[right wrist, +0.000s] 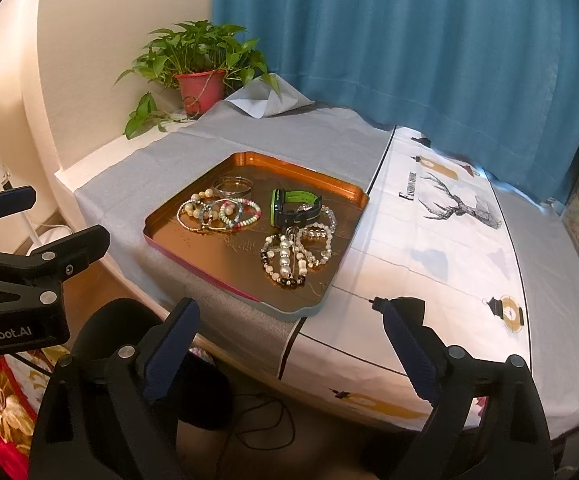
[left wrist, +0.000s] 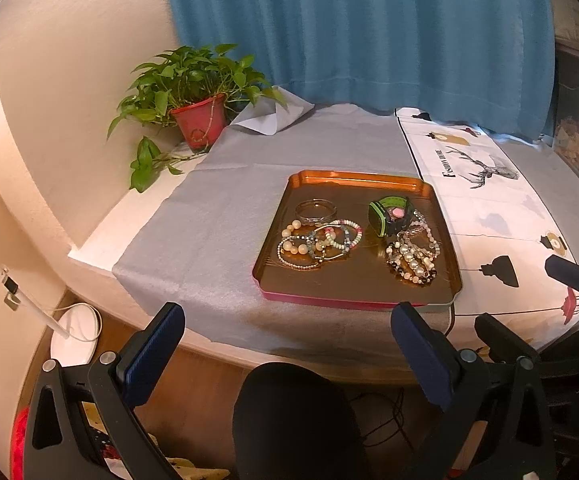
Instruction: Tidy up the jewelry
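A copper-coloured tray [left wrist: 273,264] [right wrist: 157,232] lies on the table and holds jewelry. On its left are a clear bangle [left wrist: 315,211] [right wrist: 233,187] and a pile of bead bracelets [left wrist: 317,244] [right wrist: 217,214]. A black and green watch [left wrist: 391,214] [right wrist: 293,208] sits at the tray's right, with a heap of pearl and dark bead bracelets [left wrist: 411,256] [right wrist: 297,254] in front of it. My left gripper [left wrist: 289,320] hangs open before the table's near edge with nothing between its fingers. My right gripper [right wrist: 293,320] is open too and holds nothing, off the tray's near right corner.
A potted plant in a red pot [left wrist: 199,120] [right wrist: 201,90] stands at the back left by the wall. A blue curtain [left wrist: 353,32] hangs behind. The table bears a grey cloth [left wrist: 209,208] and a white printed cloth with a deer [right wrist: 449,232]. A dark chair back [left wrist: 289,420] stands below.
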Demonstrator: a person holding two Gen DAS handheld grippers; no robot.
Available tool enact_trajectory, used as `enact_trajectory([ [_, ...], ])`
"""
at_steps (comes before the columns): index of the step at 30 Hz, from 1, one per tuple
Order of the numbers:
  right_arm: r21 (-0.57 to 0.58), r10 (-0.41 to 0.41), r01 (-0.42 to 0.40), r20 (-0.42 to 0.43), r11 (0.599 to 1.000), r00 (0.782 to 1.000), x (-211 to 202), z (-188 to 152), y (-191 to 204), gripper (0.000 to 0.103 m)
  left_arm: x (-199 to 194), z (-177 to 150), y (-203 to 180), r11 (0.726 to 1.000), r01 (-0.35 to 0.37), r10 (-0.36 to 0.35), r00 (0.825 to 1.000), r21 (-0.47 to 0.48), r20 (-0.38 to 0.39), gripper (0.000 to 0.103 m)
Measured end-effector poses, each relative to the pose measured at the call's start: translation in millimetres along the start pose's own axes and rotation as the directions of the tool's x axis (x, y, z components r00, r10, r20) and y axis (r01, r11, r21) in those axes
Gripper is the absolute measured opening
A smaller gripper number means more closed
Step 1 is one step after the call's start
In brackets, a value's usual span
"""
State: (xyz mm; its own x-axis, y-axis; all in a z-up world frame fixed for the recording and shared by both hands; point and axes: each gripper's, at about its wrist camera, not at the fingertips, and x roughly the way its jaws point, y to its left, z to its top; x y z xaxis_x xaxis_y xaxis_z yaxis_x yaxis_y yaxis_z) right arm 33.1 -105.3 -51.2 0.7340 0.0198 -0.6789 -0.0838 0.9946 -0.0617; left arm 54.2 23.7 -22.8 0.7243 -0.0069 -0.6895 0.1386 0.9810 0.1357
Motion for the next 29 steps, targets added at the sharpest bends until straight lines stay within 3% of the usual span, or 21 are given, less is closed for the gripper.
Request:
enact_trajectory([
  [29, 0.01, -0.002, 0.002, 0.0, 1.0, 1.0, -0.3, 8.2, -2.2, 0.094, -3.1, -2.2, 4.8, 1.0, -0.03, 0.03, 0.999, 0.007, 0.011, 0.103],
])
